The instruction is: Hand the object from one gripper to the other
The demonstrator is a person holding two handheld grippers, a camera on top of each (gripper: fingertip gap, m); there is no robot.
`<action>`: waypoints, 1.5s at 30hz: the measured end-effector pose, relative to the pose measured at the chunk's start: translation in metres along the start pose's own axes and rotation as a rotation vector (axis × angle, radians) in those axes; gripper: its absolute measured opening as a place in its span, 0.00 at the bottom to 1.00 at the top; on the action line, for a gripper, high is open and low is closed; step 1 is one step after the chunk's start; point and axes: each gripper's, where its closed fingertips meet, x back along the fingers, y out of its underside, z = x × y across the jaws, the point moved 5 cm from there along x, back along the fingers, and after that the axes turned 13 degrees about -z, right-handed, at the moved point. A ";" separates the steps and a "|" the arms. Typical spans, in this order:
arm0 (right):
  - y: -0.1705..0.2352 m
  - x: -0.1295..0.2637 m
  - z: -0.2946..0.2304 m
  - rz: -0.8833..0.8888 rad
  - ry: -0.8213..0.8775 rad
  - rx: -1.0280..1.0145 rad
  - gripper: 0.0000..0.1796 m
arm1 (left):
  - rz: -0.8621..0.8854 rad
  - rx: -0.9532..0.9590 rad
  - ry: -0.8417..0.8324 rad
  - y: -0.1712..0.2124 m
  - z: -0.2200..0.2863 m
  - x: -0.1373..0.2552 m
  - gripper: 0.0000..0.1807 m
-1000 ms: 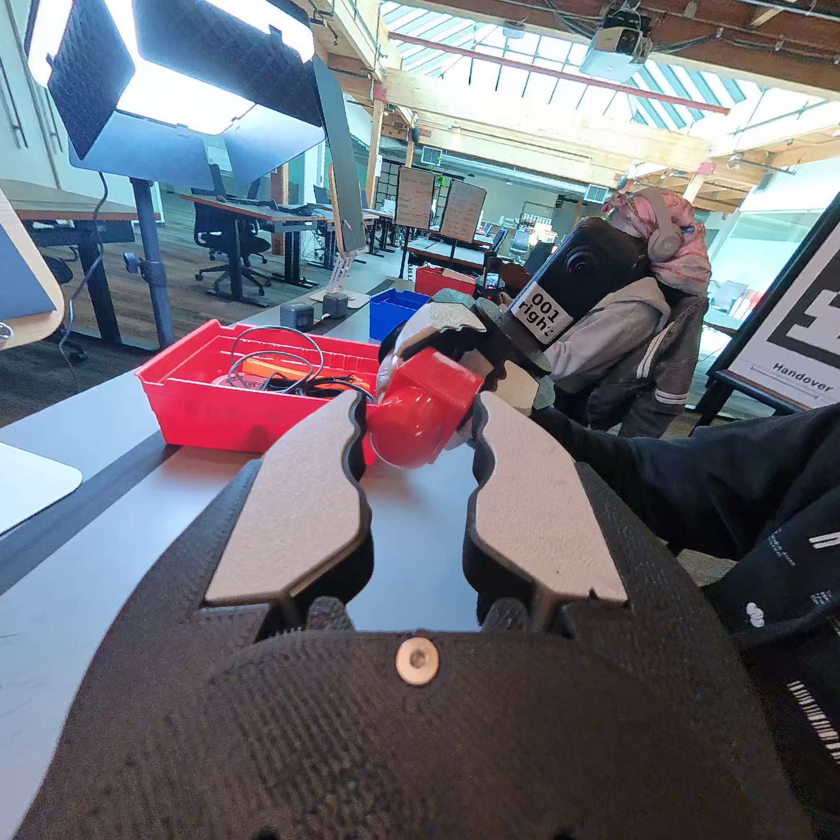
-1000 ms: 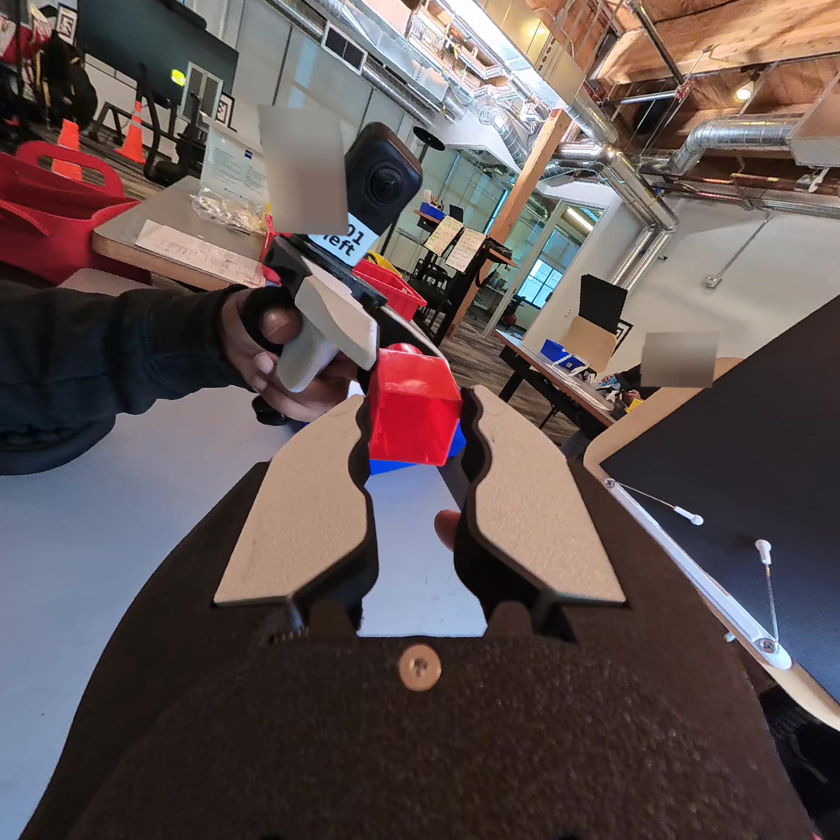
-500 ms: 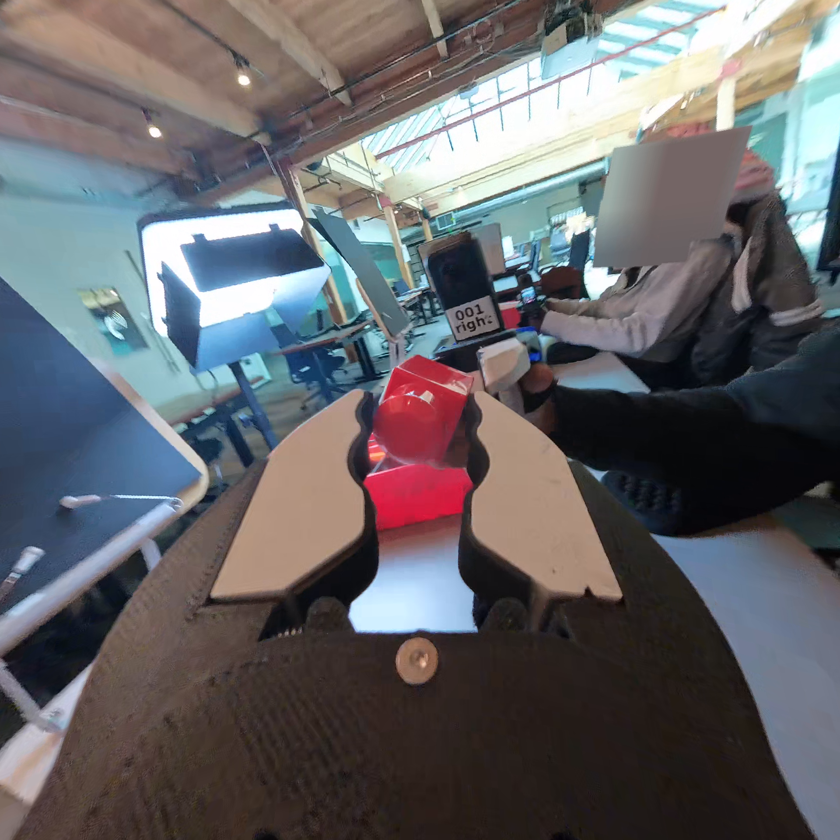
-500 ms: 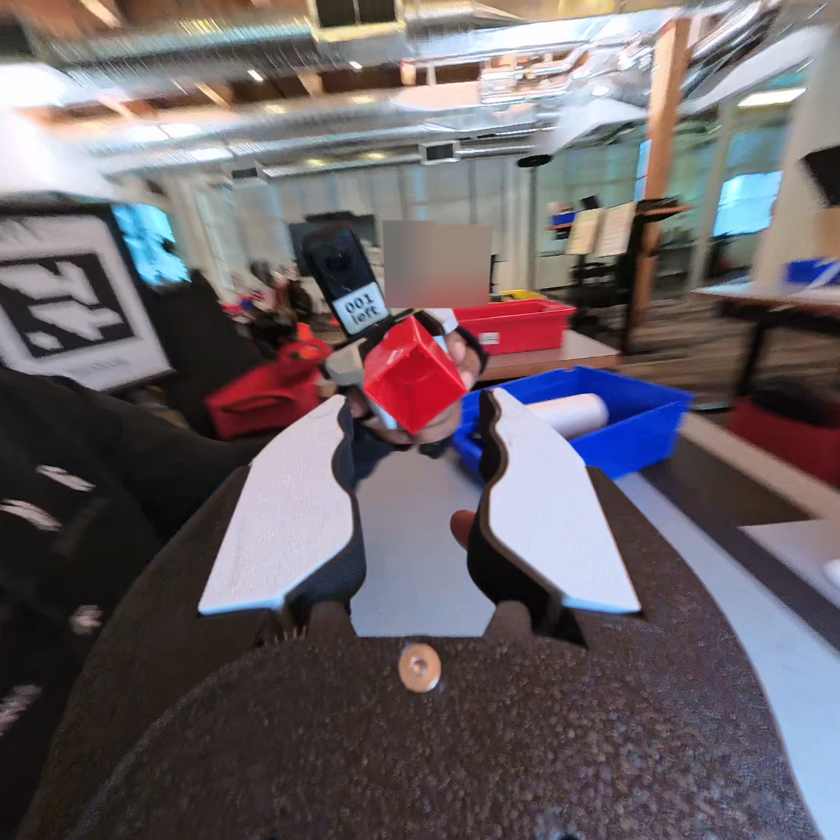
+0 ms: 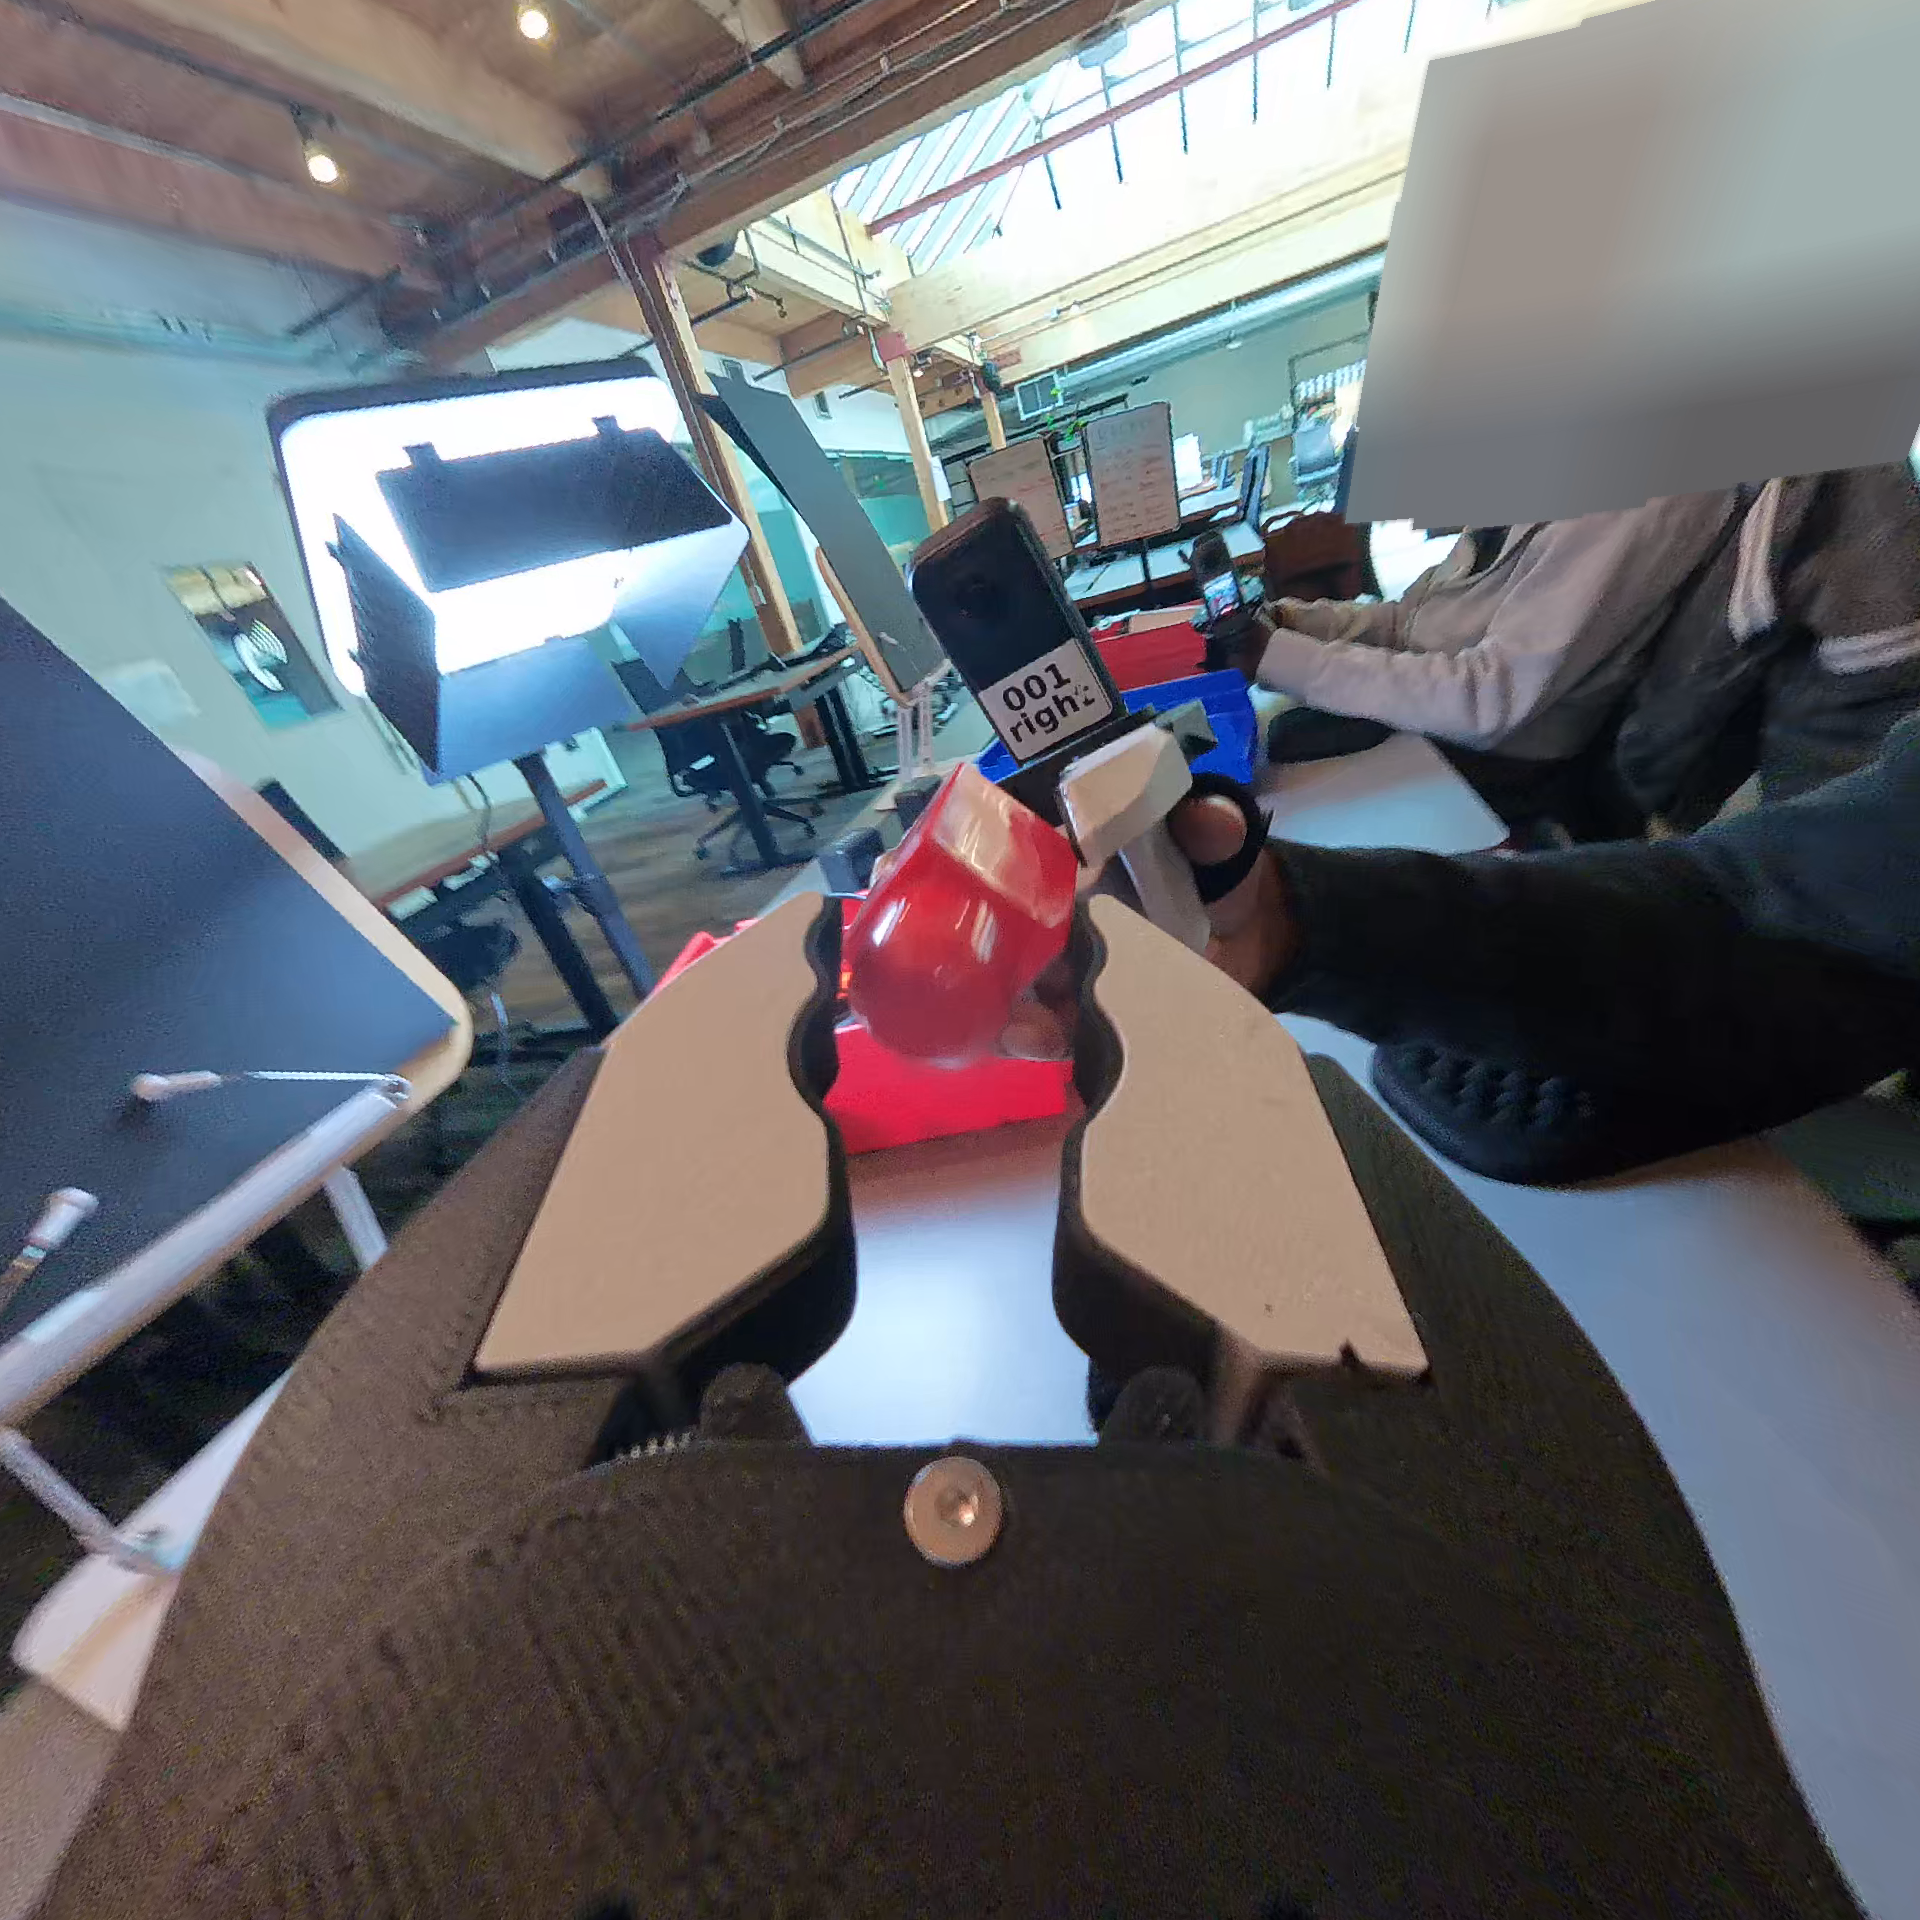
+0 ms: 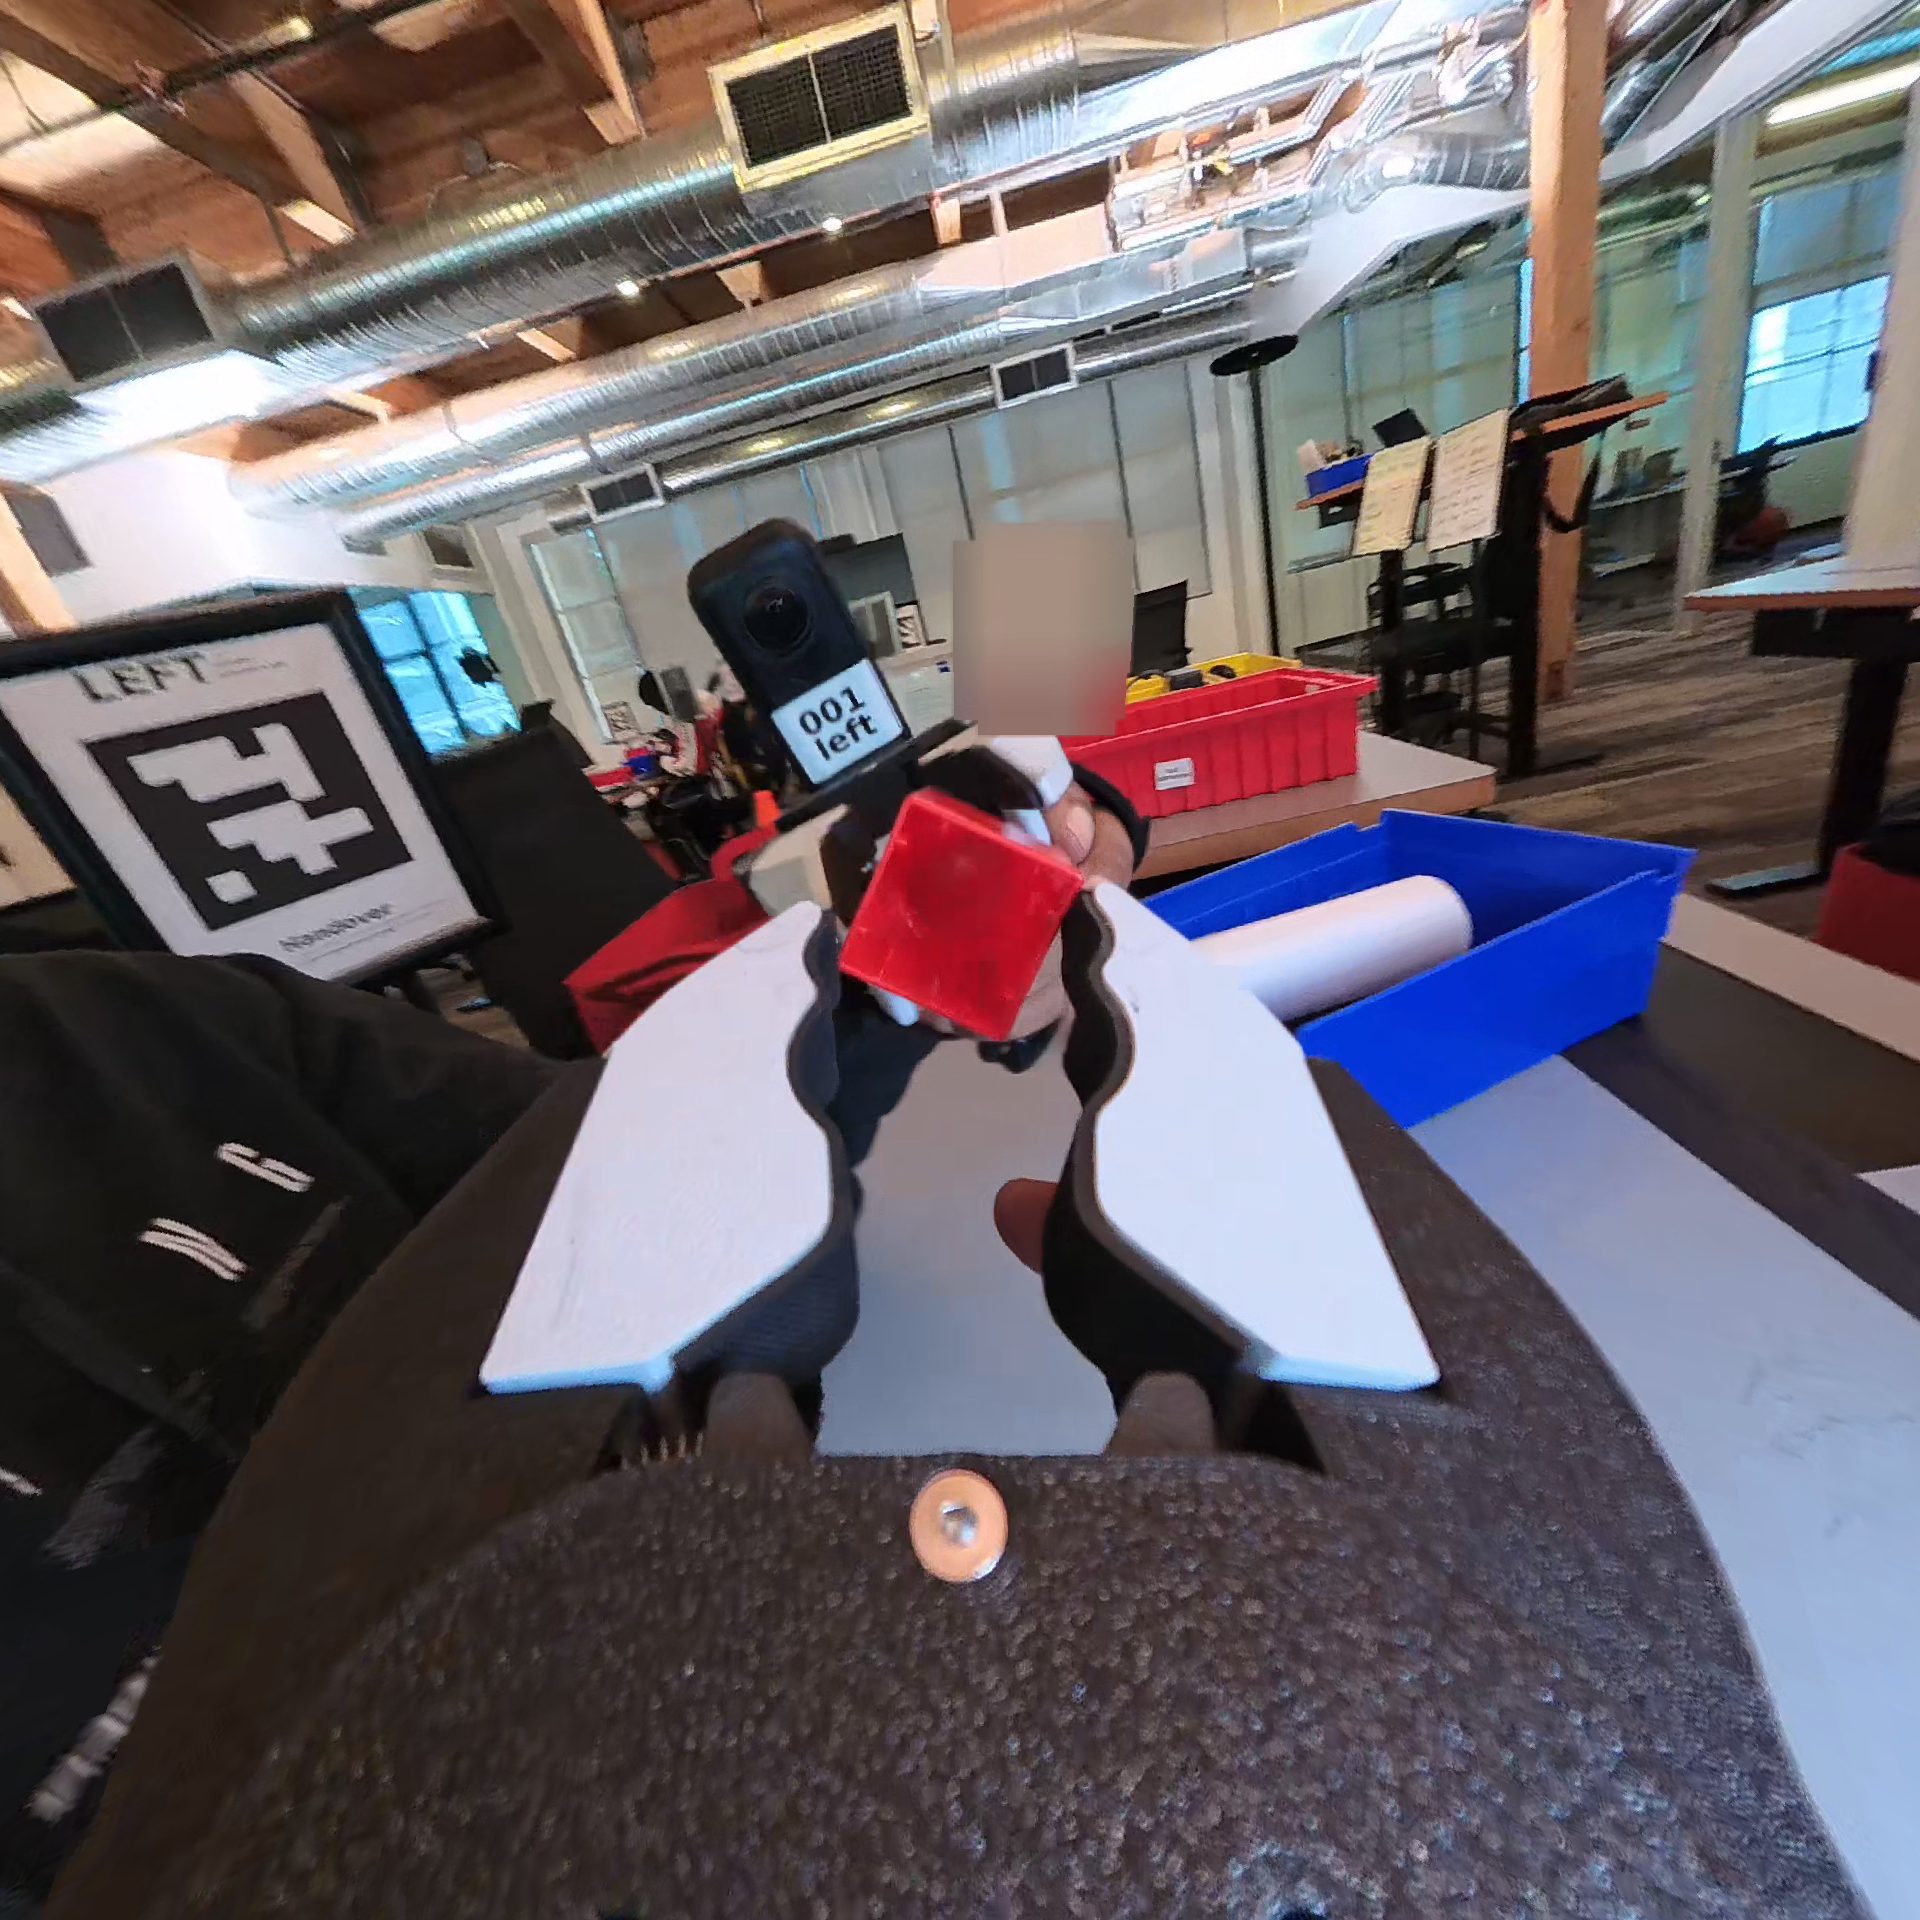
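Left gripper [image 5: 951, 966] – two fingers clamped on one red block [image 5: 956, 935], held up above grey table [image 5: 1662, 1351]. Right gripper [image 6: 951, 935] facing it, jaws apart, block at their tips – contact unclear. One red bin [image 5: 935, 1101] behind block. One blue bin [image 6: 1507, 997] on table, one white roll [image 6: 1351, 935] inside.

We see a glossy red plastic block [image 5: 956, 940], matt grey pads [image 5: 675, 1164] on rough, grainy black printed plastic, a shiny metal screw [image 5: 953, 1509], and a smooth blue plastic bin [image 6: 1475, 966].
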 end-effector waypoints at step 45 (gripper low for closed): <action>0.002 0.013 0.008 -0.071 0.188 0.201 0.20 | -0.133 -0.069 -0.148 0.024 -0.007 -0.022 0.26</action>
